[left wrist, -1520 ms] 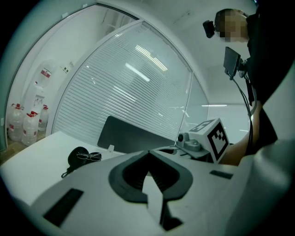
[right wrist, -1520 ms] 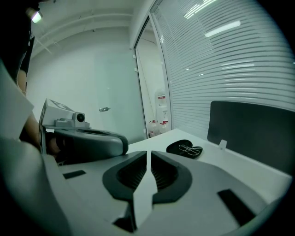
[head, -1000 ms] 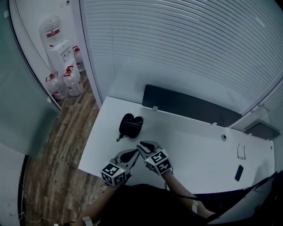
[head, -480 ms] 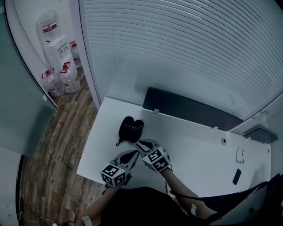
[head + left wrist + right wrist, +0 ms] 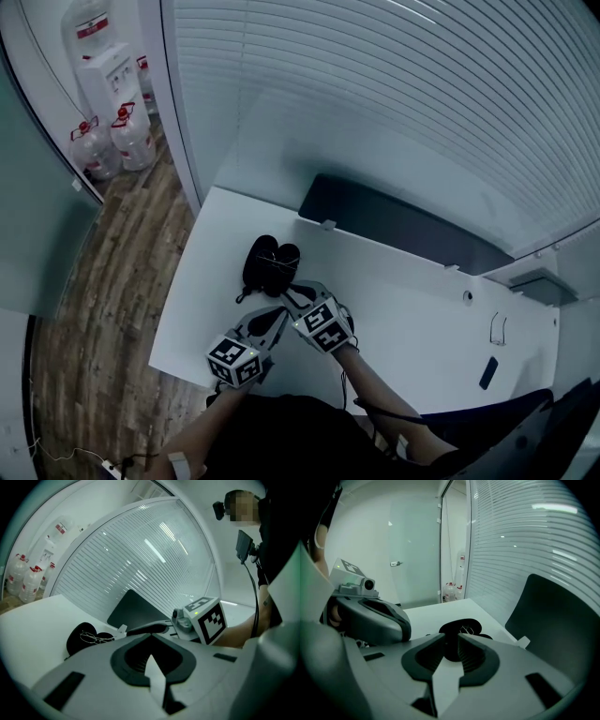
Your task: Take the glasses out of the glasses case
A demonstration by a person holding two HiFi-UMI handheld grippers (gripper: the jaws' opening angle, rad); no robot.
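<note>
Glasses case [image 5: 263,266]: black, oval, hinged open, both halves flat and side by side on white worktop [image 5: 422,323], centre-left of head view. Glasses [image 5: 92,637]: thin wire frame, lying inside open case, across junction of halves.

glasses case [image 5: 270,262]: matt black (material unclear) | table [image 5: 412,319]: smooth white | floor [image 5: 103,281]: wood-grain planks

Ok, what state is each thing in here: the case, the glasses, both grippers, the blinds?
glasses case: open, lying on the desk.
glasses: inside the open case, not gripped.
left gripper: jaws together, empty.
right gripper: jaws slightly apart, empty, pointed at the case.
blinds: lowered.
</note>
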